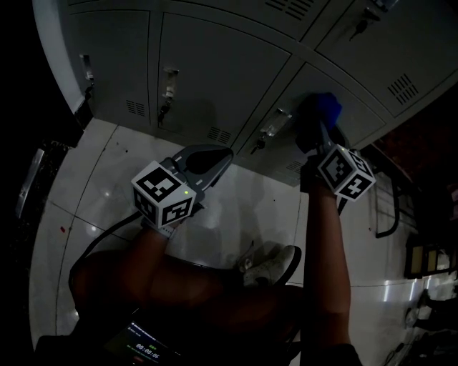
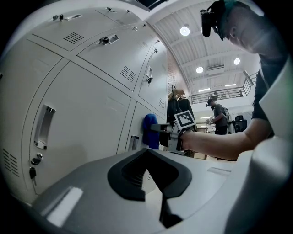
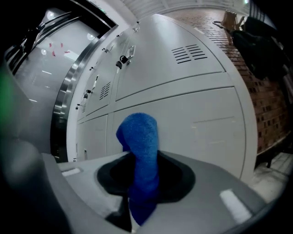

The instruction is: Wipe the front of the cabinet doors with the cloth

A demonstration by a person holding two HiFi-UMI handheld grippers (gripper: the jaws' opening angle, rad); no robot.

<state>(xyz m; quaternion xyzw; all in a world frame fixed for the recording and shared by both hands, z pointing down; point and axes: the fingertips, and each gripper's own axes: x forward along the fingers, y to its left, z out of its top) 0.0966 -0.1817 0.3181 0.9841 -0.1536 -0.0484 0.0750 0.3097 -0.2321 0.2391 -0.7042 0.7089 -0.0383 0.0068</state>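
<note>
The cloth [image 3: 139,151] I watched was bright blue against the pale grey cabinet doors [image 3: 192,114]. Near those doors, the marker cubes [image 1: 163,194] wore black-and-white squares, and the left claw [image 2: 147,157] was grey, black-lined. Below the doors the floor [image 1: 93,179] was glossy white tile; beside them, the brick wall [image 3: 270,100] was red-brown.

Your blue cloth [image 3: 139,151] hides the cabinet door [image 3: 201,128] patch behind it; its lower end disappears inside your right gripper [image 3: 142,183]. Head view's top edge crops the upper doors [image 1: 236,13].
</note>
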